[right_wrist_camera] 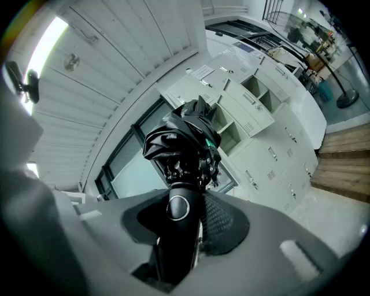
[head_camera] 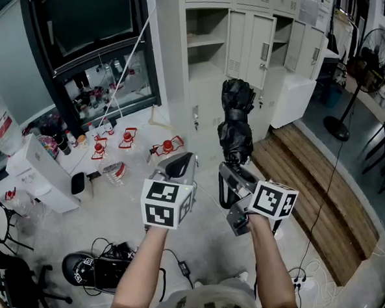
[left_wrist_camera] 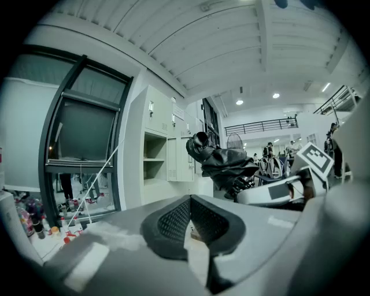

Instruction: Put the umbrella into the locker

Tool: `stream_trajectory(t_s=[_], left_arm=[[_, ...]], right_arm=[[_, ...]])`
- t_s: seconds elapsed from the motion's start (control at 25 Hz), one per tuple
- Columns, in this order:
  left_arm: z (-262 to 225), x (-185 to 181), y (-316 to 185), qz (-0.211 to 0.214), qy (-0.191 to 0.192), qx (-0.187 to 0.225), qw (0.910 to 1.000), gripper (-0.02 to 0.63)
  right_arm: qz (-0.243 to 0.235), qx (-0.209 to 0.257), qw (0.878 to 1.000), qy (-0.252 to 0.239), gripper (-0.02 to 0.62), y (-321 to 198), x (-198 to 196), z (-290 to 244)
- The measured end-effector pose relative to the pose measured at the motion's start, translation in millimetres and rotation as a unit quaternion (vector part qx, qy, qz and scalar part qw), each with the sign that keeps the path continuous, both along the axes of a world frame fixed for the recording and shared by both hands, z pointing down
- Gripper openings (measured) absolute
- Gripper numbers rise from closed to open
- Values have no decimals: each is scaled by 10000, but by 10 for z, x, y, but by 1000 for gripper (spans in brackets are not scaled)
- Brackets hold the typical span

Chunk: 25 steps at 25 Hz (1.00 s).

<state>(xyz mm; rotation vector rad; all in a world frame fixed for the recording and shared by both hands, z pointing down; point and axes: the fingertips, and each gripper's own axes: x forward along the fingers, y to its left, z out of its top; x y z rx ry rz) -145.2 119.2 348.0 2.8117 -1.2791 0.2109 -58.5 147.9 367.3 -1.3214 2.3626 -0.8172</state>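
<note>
Umbrella first: the black folded fabric umbrella (head_camera: 236, 124) stands upright out of my right gripper (head_camera: 229, 172), whose jaws are clamped on its glossy handle end. It hangs in the air in front of the white metal locker bank (head_camera: 208, 77), not inside it. I see one tall compartment standing open with a shelf across it, and a door next to it hangs open. My left gripper (head_camera: 180, 162) hovers just beside the right one, jaws drawn together at the tips with nothing between them. Small red and white items (head_camera: 128, 140) lie on the pale floor (head_camera: 118, 213) to the left.
</note>
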Motion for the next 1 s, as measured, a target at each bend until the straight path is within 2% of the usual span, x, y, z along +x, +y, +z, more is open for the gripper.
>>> stream_trajectory(t_s=[0.56, 1.0], left_arm=[[123, 112, -176, 60, 10, -56, 10000, 5], [222, 691, -792, -109, -134, -140, 9998, 5]], right_arm=[[-26, -22, 10000, 3, 135, -148, 93, 110], [-230, -44, 9997, 40, 135, -750, 687, 164]])
